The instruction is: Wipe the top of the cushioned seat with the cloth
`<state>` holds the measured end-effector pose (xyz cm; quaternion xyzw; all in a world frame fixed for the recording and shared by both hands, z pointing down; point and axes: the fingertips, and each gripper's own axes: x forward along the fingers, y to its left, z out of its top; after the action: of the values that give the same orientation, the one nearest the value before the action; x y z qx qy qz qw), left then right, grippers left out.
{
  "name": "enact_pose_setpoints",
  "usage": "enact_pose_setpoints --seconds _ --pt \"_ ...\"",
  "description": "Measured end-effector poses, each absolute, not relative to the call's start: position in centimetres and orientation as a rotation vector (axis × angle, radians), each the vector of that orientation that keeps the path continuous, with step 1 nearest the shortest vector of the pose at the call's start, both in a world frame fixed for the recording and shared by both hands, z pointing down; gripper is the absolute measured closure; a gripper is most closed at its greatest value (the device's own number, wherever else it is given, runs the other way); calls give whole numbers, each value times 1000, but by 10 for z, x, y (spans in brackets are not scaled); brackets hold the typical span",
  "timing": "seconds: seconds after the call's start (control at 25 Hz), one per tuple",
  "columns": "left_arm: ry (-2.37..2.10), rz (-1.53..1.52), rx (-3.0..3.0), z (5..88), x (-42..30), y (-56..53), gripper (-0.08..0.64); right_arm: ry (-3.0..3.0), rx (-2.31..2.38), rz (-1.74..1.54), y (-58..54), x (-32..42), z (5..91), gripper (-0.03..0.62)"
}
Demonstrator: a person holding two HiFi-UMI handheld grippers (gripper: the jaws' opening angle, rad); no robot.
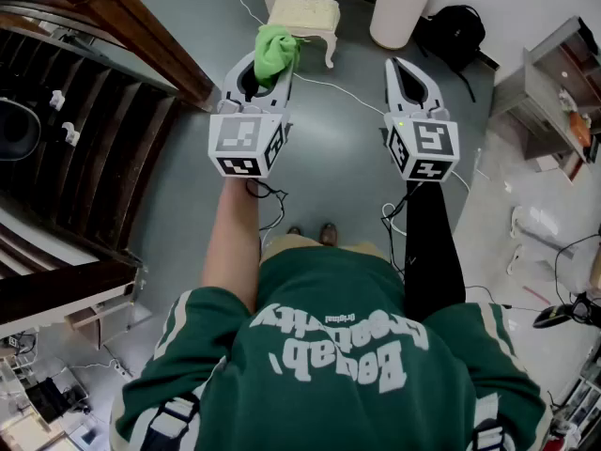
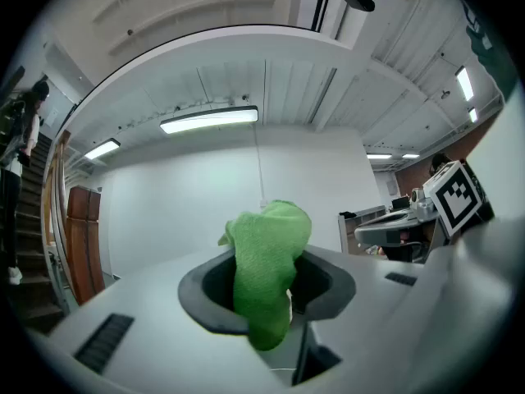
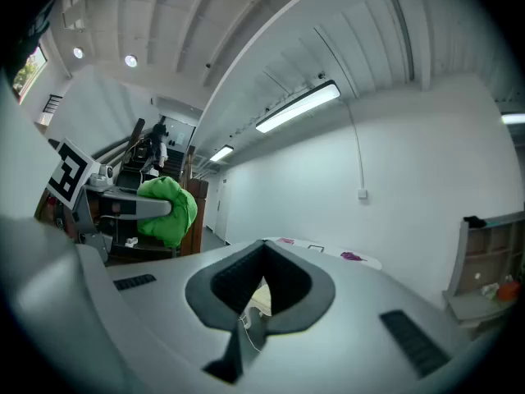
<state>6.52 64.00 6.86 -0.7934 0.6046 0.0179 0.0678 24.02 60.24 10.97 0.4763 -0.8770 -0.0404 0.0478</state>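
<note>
**Q:** Head view: where is the task item, and what holds it?

**A:** The cloth (image 1: pixel 276 51) is a green bundle pinched at the tips of the left gripper (image 1: pixel 265 75). The cushioned seat (image 1: pixel 302 12) stands on the floor ahead, beyond both grippers, with its cream top bare. The cloth is not on it. The right gripper (image 1: pixel 402 71) is held alongside with its jaws drawn together.

**Q:** Left gripper view: is the grip secure?

**A:** The jaws are clamped on the cloth (image 2: pixel 267 261) at its middle. One fold bulges above the pads and a tail hangs below. The fabric looks like soft, light terry, so it should compress easily and is unlikely to slip. Expect it to drag and bunch on upholstery.

**Q:** Right gripper view: anything held?

**A:** No. The right gripper (image 3: pixel 261 290) has its pads pressed together at the tips with nothing between them. The cloth shows off to its left.

**Q:** What is the recommended hold for wiping?

**A:** Keep the central pinch. Press the protruding fold flat on the cushion so that fabric, not the jaw tips, meets the padding.
</note>
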Motion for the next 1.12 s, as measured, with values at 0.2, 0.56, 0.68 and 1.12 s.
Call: enact_pose_setpoints --seconds 0.2,0.56,0.68,1.12 --pt "1826 52 -2381 67 67 642 428 -2673 1441 -131 606 242 111 586" --pt "1850 28 -2359 68 60 640 428 -2704 1444 -86 601 242 116 586" --pt "1861 15 -2351 70 52 634 428 -2718 1446 -77 594 237 119 584" --pt "1822 -8 -2374 71 18 548 428 -2666 1505 -59 516 213 126 584"
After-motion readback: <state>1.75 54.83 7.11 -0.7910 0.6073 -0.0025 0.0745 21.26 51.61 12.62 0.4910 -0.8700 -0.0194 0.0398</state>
